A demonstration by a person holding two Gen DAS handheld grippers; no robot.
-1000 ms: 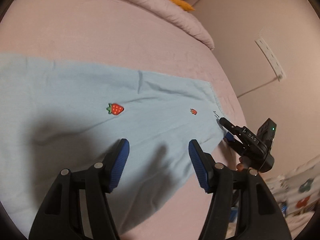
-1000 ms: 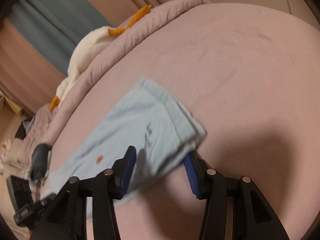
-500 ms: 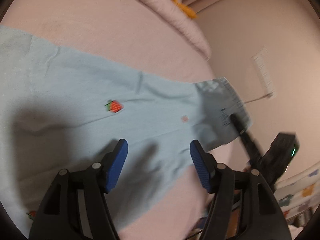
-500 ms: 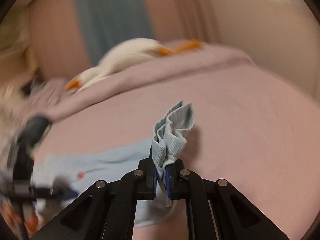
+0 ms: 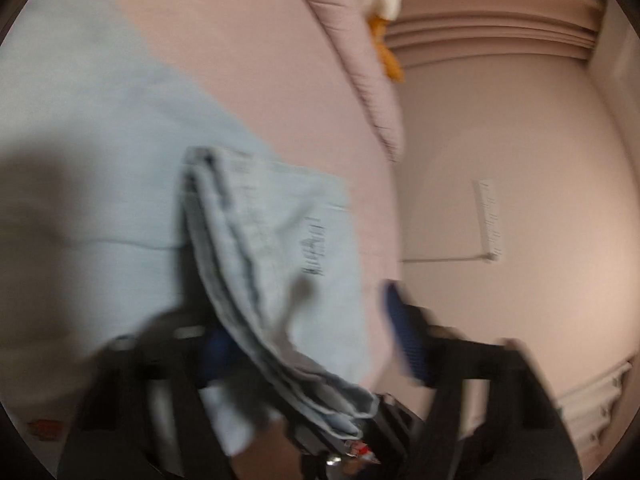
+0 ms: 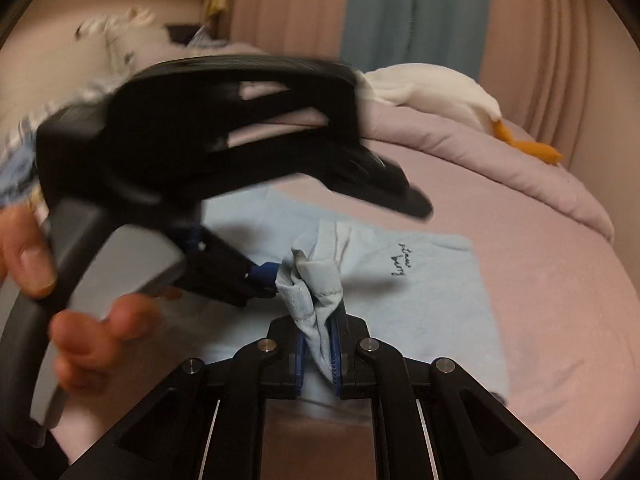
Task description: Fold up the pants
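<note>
Light blue pants (image 5: 100,152) with small strawberry prints lie flat on the pink bed sheet (image 5: 260,60). My right gripper (image 6: 318,344) is shut on a bunched corner of the printed end (image 6: 316,280), which is lifted and doubled back over the rest of the pants (image 6: 420,300). That folded end (image 5: 280,240) hangs between the fingers of my left gripper (image 5: 310,346). Its jaws are closing around the cloth, and its blue pads (image 5: 404,340) still stand apart. In the right wrist view my left gripper (image 6: 344,240) comes in from the left, held by a person's hand (image 6: 80,320).
A rolled pink quilt (image 6: 520,168) and a white plush bird with orange feet (image 6: 440,92) lie at the head of the bed. Curtains (image 6: 416,12) hang behind. To the right of the bed is a wall with a white power strip (image 5: 490,220).
My right gripper shut on the pants' end, rolled and carried it back over the pants toward the left gripper. The left gripper shifted under the lifted cloth, which now hangs between its fingers.
</note>
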